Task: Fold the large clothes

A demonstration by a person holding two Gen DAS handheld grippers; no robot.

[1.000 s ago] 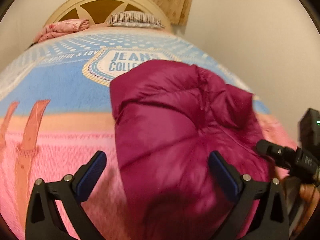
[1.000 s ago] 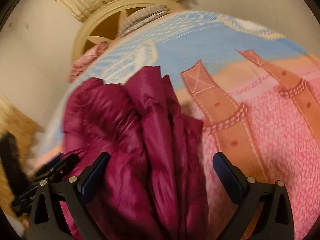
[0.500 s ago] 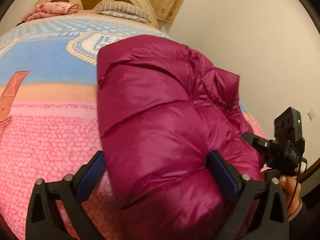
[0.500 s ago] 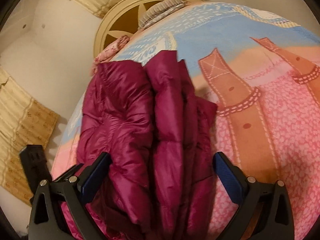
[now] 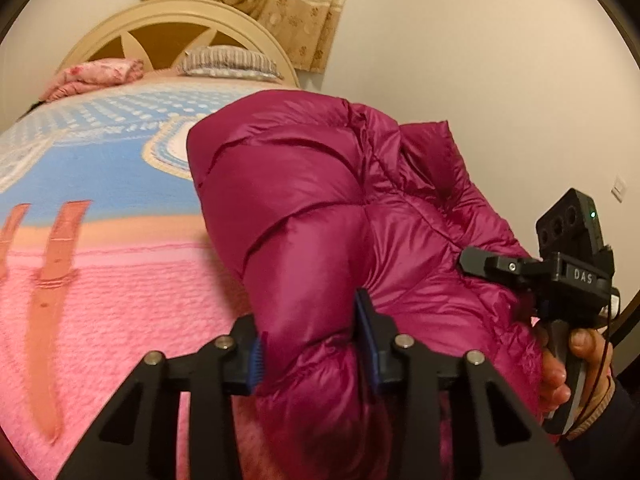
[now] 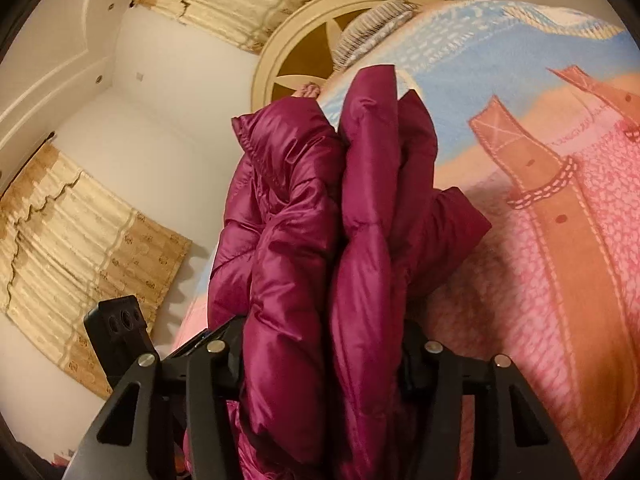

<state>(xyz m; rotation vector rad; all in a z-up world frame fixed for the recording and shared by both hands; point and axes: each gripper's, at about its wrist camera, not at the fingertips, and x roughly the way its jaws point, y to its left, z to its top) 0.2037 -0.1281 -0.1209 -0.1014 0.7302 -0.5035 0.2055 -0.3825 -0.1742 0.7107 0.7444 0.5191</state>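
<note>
Now | left claw (image 5: 312,354) pinching jacket (image 5: 320,208) | right claw (image 6: 320,360) pinching jacket, pads buried in fabric

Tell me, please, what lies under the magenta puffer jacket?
The magenta puffer jacket rests on the pink and blue blanket. Whatever lies beneath its bulk is covered, and part of the blanket's printed badge is hidden.

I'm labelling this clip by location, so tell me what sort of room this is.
Most likely a bedroom. A bed with a curved headboard and a pink and blue blanket fills the view, pillows lie at its head, and curtains hang behind it. The magenta puffer jacket lies on the blanket.
</note>
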